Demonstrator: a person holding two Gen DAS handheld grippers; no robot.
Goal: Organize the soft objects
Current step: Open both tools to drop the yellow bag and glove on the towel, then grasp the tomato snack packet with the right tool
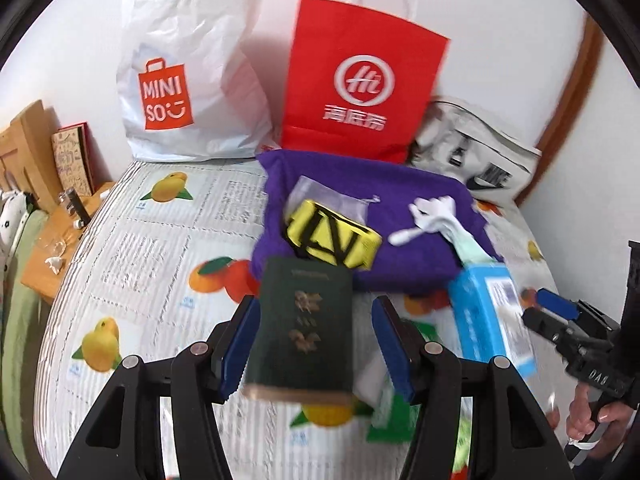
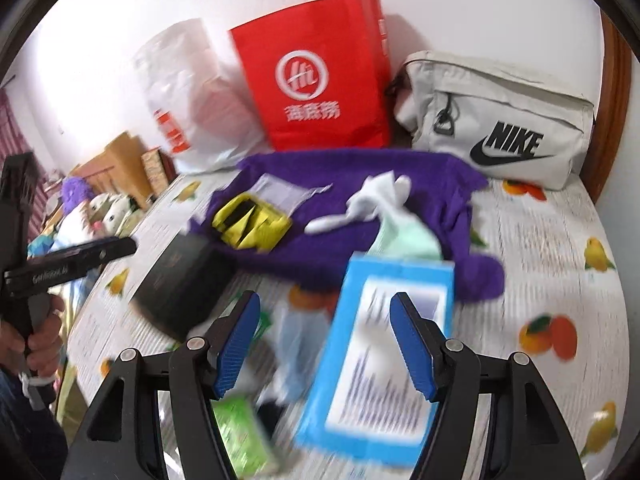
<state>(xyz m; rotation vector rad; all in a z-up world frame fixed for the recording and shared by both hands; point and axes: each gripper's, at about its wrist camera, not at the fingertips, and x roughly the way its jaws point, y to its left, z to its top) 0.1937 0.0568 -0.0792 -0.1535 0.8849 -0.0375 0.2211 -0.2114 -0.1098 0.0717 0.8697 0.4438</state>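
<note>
Both fingers (image 1: 314, 344) (image 2: 326, 344) spread; green book (image 1: 300, 332) btwn left pair.

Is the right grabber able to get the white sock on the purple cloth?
Probably yes. The right gripper is open, and the white sock lies uncovered on top of the purple cloth. The blue box sits below the jaws in between, so the gripper would likely reach over it.

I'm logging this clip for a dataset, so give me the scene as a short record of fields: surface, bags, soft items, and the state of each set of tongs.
surface: fruit-print sheet
bags: white plastic bag, red paper bag, grey Nike pouch
soft items: purple cloth bearing yellow strap and white sock
left tongs: open, dark green book between them
right tongs: open over blue box
</note>
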